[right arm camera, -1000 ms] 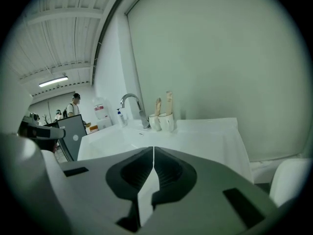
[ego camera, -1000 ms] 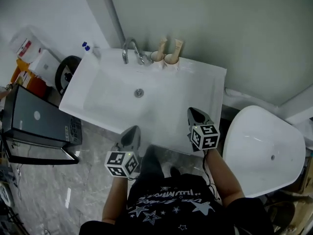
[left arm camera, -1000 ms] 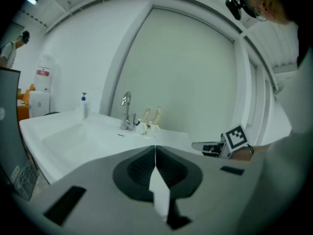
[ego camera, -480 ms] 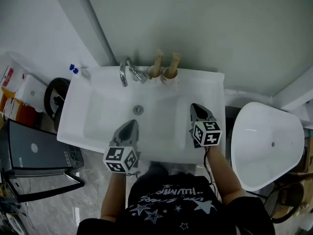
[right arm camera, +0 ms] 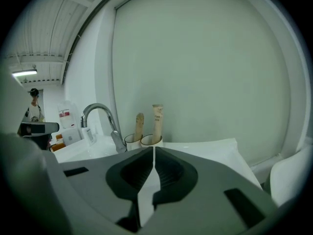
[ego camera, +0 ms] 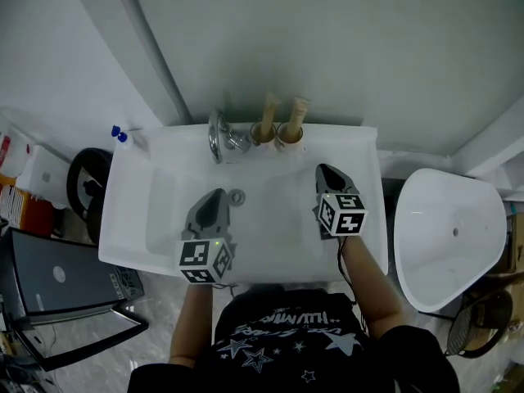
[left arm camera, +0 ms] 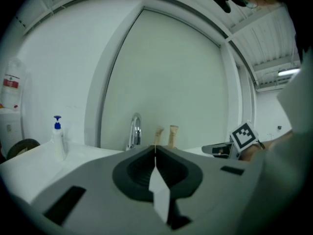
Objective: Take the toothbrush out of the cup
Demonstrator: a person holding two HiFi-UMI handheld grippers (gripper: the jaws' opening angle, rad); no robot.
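While the left gripper (ego camera: 214,203) and right gripper (ego camera: 328,176) are closed and empty, the toothbrush (ego camera: 268,111) stands untouched in the cup (ego camera: 262,136) ahead.

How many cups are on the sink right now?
2. Both stand side by side at the back of the sink: the left cup right beside the faucet, the right cup next to it. Nothing in view seems to hide another.
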